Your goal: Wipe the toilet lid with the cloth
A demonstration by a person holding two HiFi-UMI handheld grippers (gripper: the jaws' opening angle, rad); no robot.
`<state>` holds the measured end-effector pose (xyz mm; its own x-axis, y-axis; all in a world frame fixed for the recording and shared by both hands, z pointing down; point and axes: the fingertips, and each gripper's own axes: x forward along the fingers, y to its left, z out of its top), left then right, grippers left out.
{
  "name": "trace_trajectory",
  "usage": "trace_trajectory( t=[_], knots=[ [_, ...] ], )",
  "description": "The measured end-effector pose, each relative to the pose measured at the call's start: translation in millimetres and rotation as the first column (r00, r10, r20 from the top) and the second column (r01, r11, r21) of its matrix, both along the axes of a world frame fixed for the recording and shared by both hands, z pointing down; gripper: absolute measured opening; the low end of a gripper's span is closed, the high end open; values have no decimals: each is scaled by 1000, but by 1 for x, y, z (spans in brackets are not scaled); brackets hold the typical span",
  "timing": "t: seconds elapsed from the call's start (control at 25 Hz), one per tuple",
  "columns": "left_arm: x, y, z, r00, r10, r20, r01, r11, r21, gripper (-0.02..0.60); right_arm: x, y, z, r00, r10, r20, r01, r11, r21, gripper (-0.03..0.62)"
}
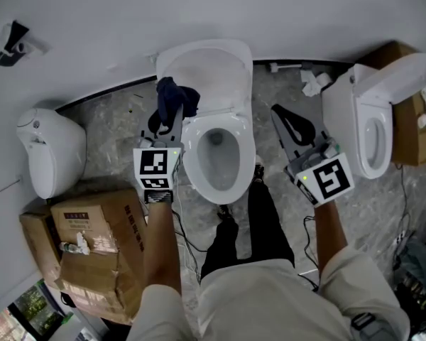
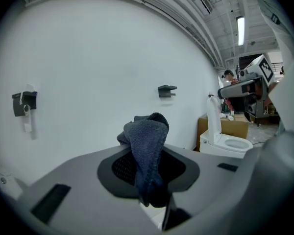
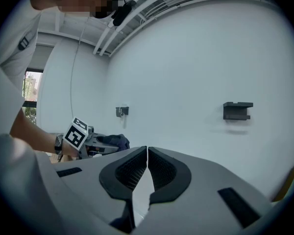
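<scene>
Left gripper is clenched on a dark blue cloth; the cloth is bunched between the jaws and hangs over their tips. In the head view it lies over the lower left part of the toilet lid. Whether it touches the lid cannot be told. The lid stands raised against the far white wall, and the open bowl sits below it, on the near side.

Right gripper is clenched on nothing, its jaws pressed together. It is held to the right of the bowl, well apart from the cloth, over the grey floor.

A second toilet stands at the right, its lid also up, with a brown box on its far right side. At the left there is a white rounded fixture, and nearer than it a pile of cardboard boxes. A small black bracket is fixed on the wall at the far left. The person's legs in dark trousers are just near of the bowl.
</scene>
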<state>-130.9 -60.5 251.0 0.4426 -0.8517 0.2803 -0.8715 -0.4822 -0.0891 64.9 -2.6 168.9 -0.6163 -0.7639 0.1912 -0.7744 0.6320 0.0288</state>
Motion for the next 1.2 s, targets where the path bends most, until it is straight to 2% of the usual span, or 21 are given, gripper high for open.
trace_trajectory(
  t=[0.24, 0.64, 0.92, 1.2],
  knots=[
    [3, -34, 32, 1000, -27, -5, 27, 999, -45, 89, 4, -23, 20, 999, -7, 44, 9, 999, -47, 29],
    [-3, -89, 89, 995, -96, 14, 97, 985, -141, 89, 16, -43, 52, 999, -9, 46, 14, 994, -109, 29],
    [18, -123, 89, 994, -109, -3, 108, 988, -110, 89, 24, -52, 71, 999, -4, 46, 11, 991, -135, 29],
    [69, -135, 93, 998, -23, 53, 27, 996, -81, 89, 46, -60, 78, 998, 20, 58, -11, 989, -149, 29]
  ],
)
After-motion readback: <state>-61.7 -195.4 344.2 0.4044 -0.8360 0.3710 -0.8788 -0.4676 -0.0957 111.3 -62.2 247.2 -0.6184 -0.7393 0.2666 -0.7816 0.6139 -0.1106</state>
